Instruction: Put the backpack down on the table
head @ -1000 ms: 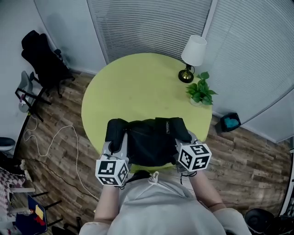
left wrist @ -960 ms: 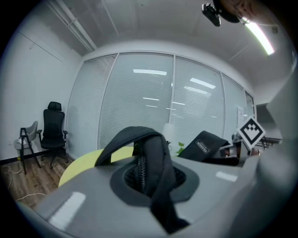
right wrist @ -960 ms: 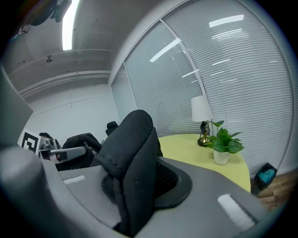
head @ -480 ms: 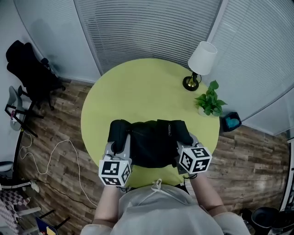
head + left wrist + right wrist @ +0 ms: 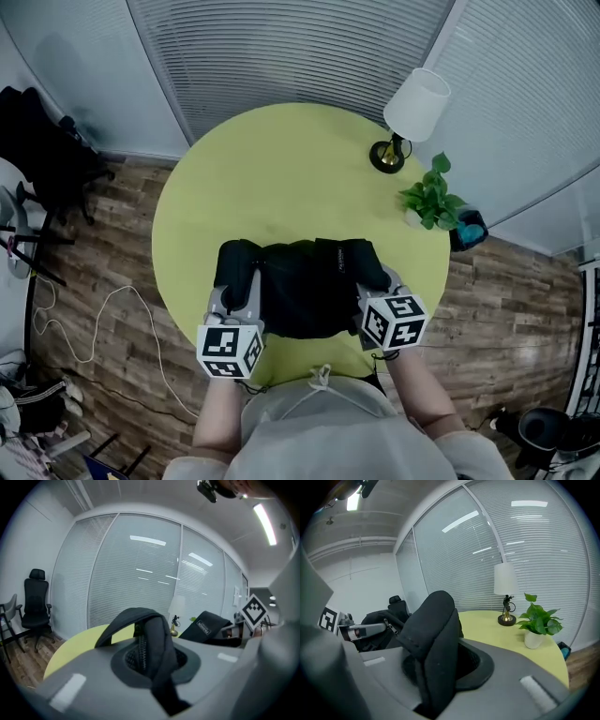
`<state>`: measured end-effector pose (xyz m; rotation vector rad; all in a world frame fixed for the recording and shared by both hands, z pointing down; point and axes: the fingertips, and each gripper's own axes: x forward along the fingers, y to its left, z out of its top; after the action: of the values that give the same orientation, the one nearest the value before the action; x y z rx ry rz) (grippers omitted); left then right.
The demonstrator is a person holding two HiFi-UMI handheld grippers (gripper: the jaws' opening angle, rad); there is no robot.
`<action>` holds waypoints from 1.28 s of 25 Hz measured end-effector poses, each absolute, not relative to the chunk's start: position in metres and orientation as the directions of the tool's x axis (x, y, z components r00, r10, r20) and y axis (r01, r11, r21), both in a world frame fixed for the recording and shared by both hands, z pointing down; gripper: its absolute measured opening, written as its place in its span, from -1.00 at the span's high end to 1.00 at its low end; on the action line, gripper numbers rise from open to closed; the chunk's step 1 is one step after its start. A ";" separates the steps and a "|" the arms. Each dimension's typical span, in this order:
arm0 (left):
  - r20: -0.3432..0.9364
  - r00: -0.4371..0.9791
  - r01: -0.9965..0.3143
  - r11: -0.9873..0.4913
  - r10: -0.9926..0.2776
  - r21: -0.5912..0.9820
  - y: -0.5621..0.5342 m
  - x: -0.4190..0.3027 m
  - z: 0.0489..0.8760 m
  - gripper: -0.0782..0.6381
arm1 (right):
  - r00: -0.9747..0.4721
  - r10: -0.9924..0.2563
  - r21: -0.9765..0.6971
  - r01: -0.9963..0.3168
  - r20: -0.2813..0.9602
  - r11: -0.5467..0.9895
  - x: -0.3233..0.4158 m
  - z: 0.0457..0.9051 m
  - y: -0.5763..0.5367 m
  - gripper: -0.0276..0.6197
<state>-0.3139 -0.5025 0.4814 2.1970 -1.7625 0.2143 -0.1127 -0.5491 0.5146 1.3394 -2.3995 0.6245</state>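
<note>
Nearest the person, the left gripper (image 5: 234, 305) has its jaws nearly closed, pinching a black webbed strap (image 5: 152, 639). The right gripper (image 5: 373, 291) is clamped the same way on a thick padded strap (image 5: 431, 639), so the black backpack (image 5: 305, 286) hangs between the two. A second ago the pack reached to the near edge of the round yellow-green table (image 5: 281, 178). It now sits further in over the tabletop, with a broader strip of table showing between it and the person, and it looks a little lower. I judge the carry almost done: what is left is to settle the pack's weight fully onto the table and let go of both straps. Whether its underside already touches the table cannot be told from these views. Past the pack the middle of the table is bare, so nothing blocks the set-down. At the table's far right edge stand a small lamp (image 5: 412, 108) and a potted plant (image 5: 433, 197), both well apart from the pack. Off the table's left side a pale cable (image 5: 103, 319) trails over the floor, and a black office chair (image 5: 47, 159) stands further off.
</note>
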 end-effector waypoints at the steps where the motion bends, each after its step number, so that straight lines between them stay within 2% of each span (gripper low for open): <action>1: 0.307 0.237 -0.967 -0.193 -0.922 0.165 -0.504 -0.314 0.483 0.68 | -0.505 -0.717 -0.218 -0.861 0.481 0.460 -0.112 0.516 -0.550 0.78; 8: 0.297 0.240 -0.955 -0.171 -0.924 0.241 -0.508 -0.315 0.501 0.68 | -0.461 -0.729 -0.219 -0.886 0.506 0.408 -0.101 0.535 -0.555 0.71; 18: 0.330 0.199 -0.973 -0.147 -0.923 0.177 -0.503 -0.319 0.531 0.63 | -0.394 -0.759 -0.117 -0.912 0.519 0.394 -0.096 0.558 -0.550 0.59; 19: 0.332 0.201 -0.973 -0.149 -0.922 0.177 -0.501 -0.319 0.534 0.58 | -0.389 -0.764 -0.110 -0.914 0.516 0.391 -0.094 0.559 -0.548 0.56; 21: 0.340 0.199 -0.971 -0.139 -0.919 0.193 -0.499 -0.322 0.540 0.34 | -0.380 -0.776 -0.100 -0.918 0.504 0.384 -0.090 0.559 -0.546 0.41; 23: 0.354 0.185 -0.970 -0.113 -0.917 0.214 -0.495 -0.325 0.546 0.09 | -0.372 -0.788 -0.086 -0.921 0.490 0.381 -0.087 0.557 -0.545 0.16; 25: 0.362 0.168 -0.971 -0.091 -0.917 0.219 -0.490 -0.326 0.551 -0.11 | -0.366 -0.796 -0.071 -0.922 0.481 0.381 -0.083 0.556 -0.541 0.02; 28: 0.346 0.146 -0.974 -0.074 -0.927 0.213 -0.483 -0.326 0.548 -0.22 | -0.354 -0.813 -0.054 -0.926 0.462 0.373 -0.077 0.551 -0.535 -0.12; 32: 0.310 0.139 -0.976 -0.077 -0.940 0.203 -0.473 -0.327 0.532 -0.24 | -0.335 -0.848 -0.054 -0.937 0.410 0.344 -0.070 0.533 -0.524 -0.16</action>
<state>-0.3271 -0.4727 0.5319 2.0657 -1.8468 0.1377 -0.0701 -0.5236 0.5334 1.5874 -2.3029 0.4064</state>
